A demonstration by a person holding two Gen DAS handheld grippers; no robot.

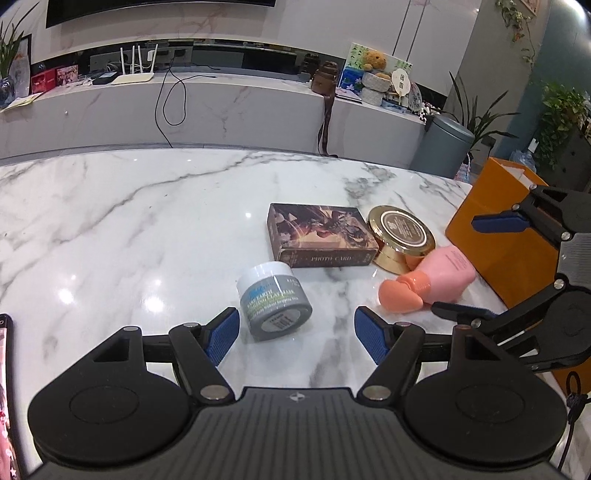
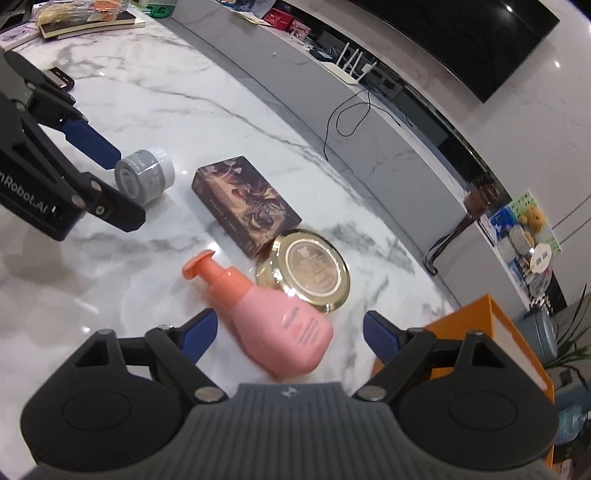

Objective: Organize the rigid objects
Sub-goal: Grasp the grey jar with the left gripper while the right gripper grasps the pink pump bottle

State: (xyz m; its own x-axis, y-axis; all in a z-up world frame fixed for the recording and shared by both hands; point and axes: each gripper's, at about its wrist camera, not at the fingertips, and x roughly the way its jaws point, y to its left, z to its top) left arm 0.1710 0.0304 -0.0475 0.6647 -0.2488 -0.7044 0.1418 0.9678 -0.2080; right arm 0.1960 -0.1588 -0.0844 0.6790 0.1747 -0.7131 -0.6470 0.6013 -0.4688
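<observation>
A grey jar (image 1: 275, 301) with a white lid lies on its side on the marble table (image 1: 129, 240), just ahead of my left gripper (image 1: 295, 332), which is open, and close to its left finger. Behind the jar sit a dark photo card box (image 1: 321, 236) and a gold round tin (image 1: 402, 236). A pink pump bottle (image 2: 280, 325) lies on its side between the fingers of my right gripper (image 2: 290, 334), which is open with gaps on both sides. The jar (image 2: 144, 177), box (image 2: 245, 206) and tin (image 2: 306, 267) also show in the right wrist view, with the left gripper (image 2: 125, 188) around the jar.
An orange box (image 1: 506, 240) stands open at the table's right edge, beside the right gripper (image 1: 480, 267). A dark phone (image 2: 59, 79) and stacked books (image 2: 88, 18) lie at the far left of the table. A grey bin (image 1: 443, 144) stands beyond the table.
</observation>
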